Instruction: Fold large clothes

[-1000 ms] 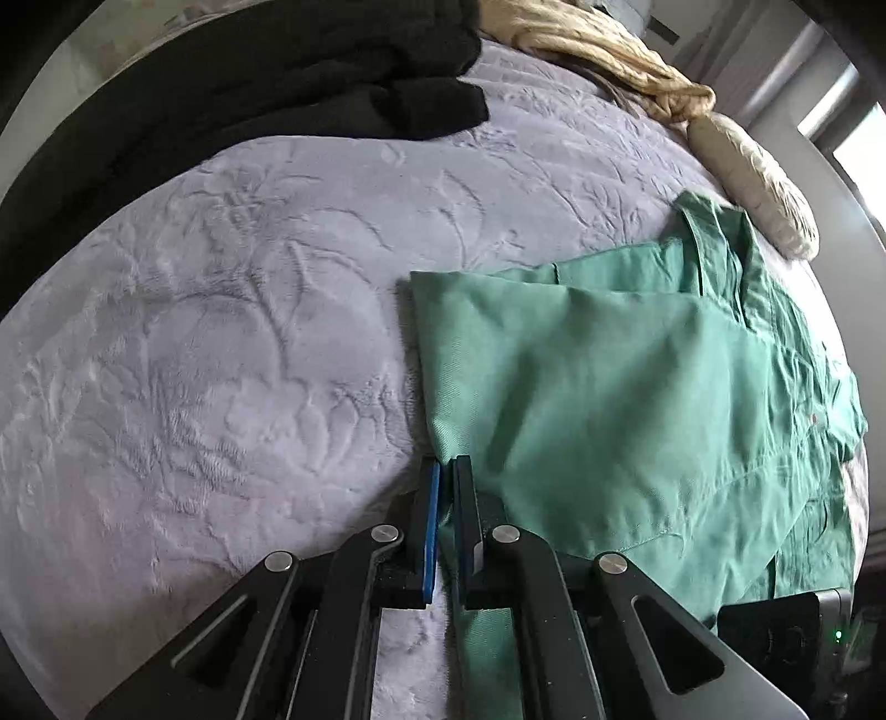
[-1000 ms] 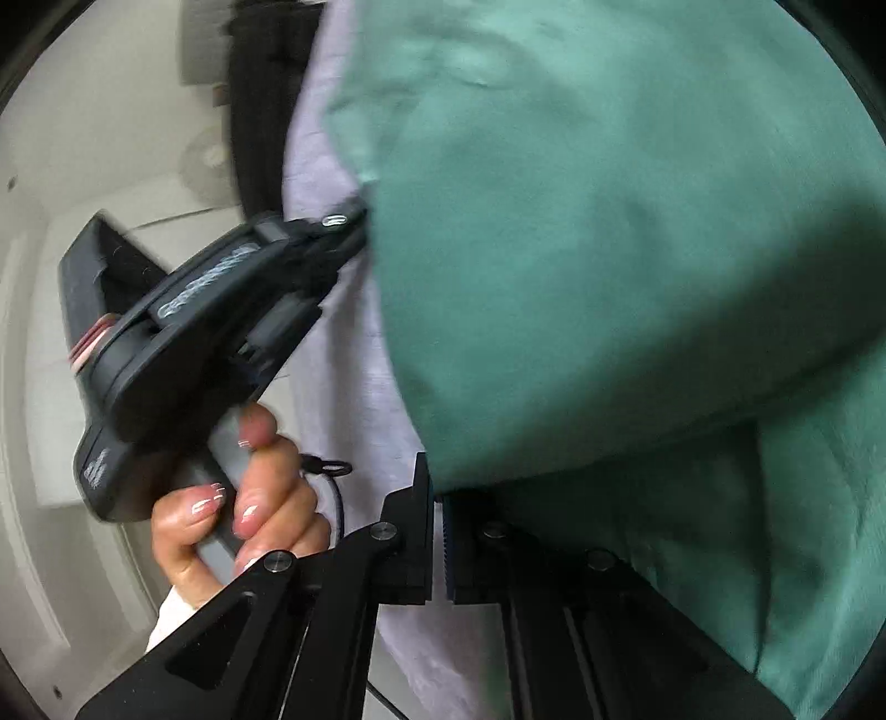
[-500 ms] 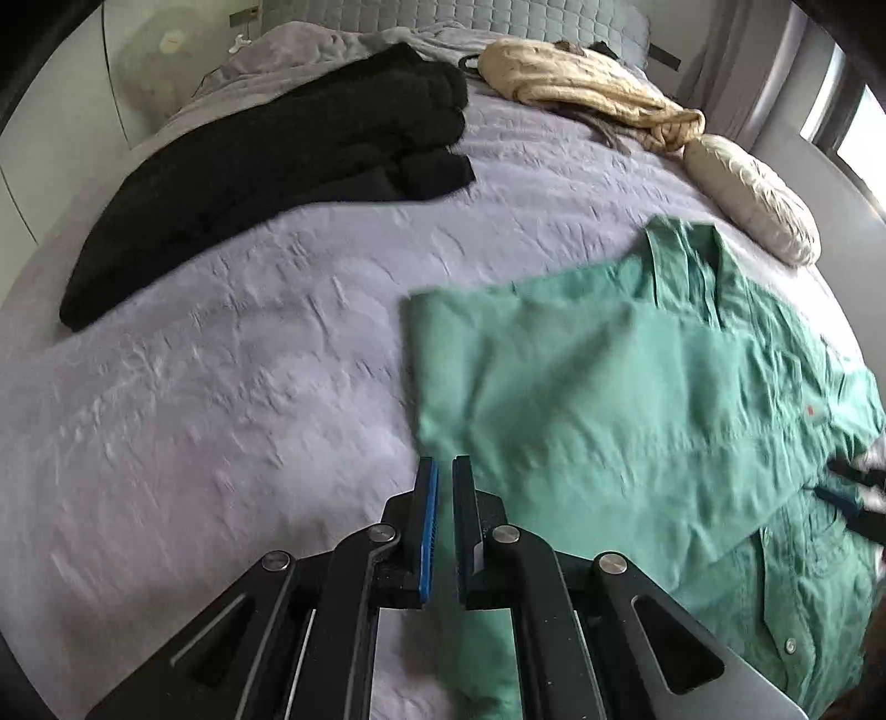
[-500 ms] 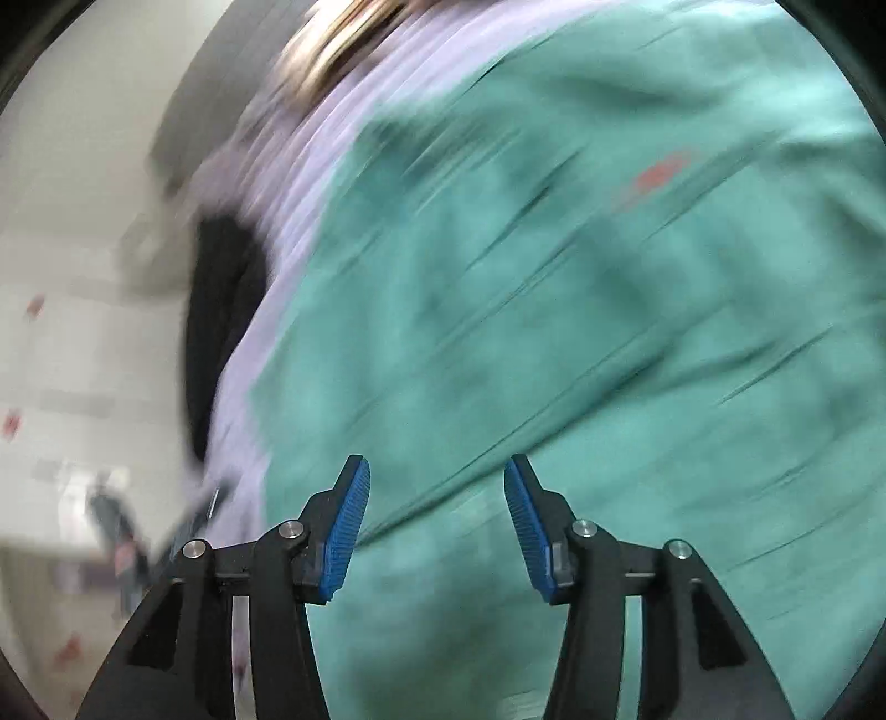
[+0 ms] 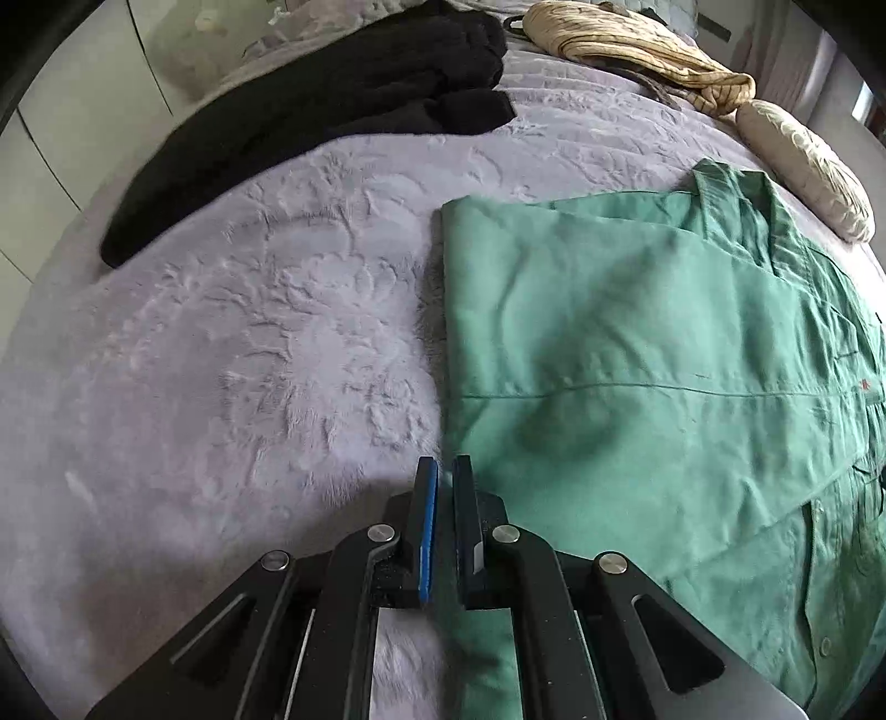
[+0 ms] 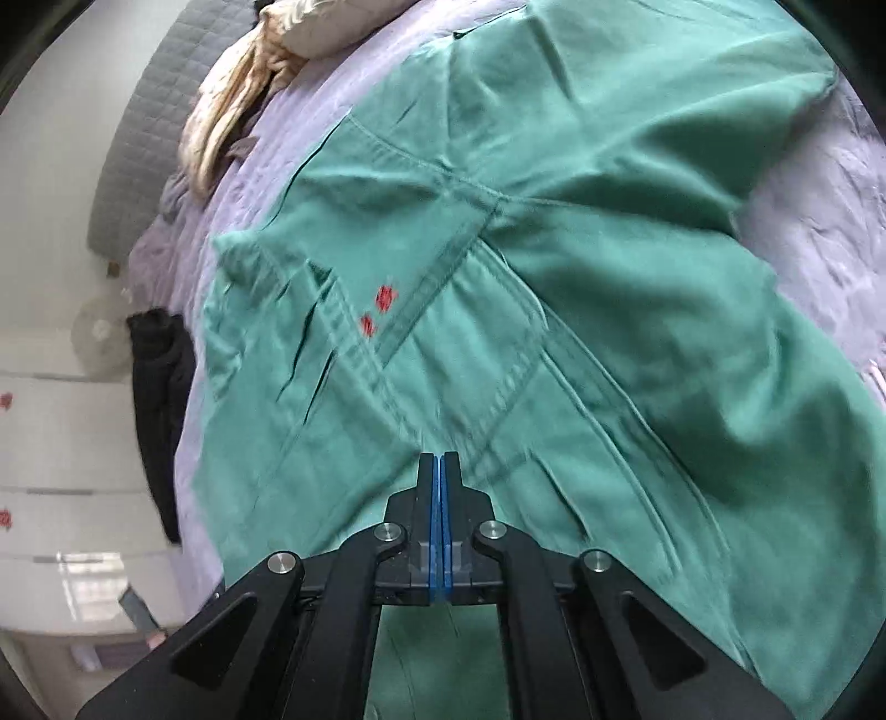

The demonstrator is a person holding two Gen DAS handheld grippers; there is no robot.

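The green cloth has been let go by the right claw [image 6: 442, 462], which has been swung away over the garment.

The right claw is seen pressed together with nothing between its blue pads, above the green shirt [image 6: 554, 343] spread beneath and ahead of it on the lilac bed [image 5: 249, 360]. The left claw [image 5: 444, 471] is pinching the shirt's near folded edge, a strip of green cloth being caught between its fingers; the shirt extends ahead and to its right. A black garment [image 5: 310, 111] lies far ahead to the left, a beige garment [image 5: 637, 44] and a cream pillow [image 5: 803, 166] far ahead to the right.
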